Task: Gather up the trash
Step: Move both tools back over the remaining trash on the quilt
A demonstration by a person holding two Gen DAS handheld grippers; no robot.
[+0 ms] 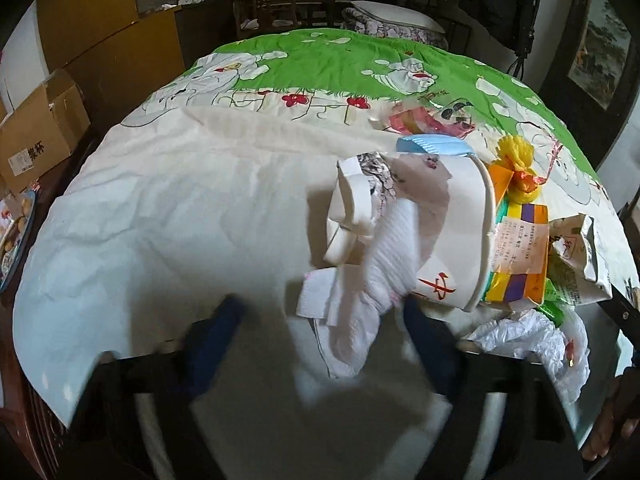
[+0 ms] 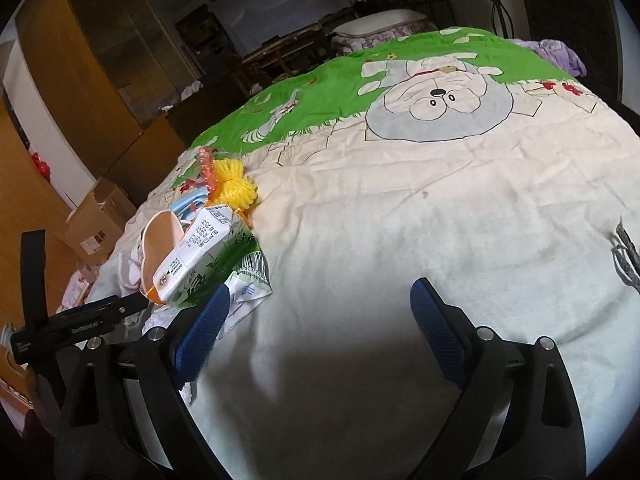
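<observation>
- Straddling a crumpled white tissue wad (image 1: 360,300), the left gripper (image 1: 324,316) has its blue pads either side, not yet pressing — jaws released.
- Tissue lies at six o'clock of the tipped white paper cup (image 1: 444,232), touching it, on the cream quilt (image 1: 180,208).
- Likely feather-light, soft, crushable — pinch its thick middle.
- Right gripper (image 2: 320,320) hangs unclenched, empty; a green-and-white carton (image 2: 204,256) sits at its ten o'clock.

A home bedroom: cartoon quilt (image 2: 440,208) on a bed, wooden wardrobe (image 2: 80,80), pillow (image 1: 396,14).
</observation>
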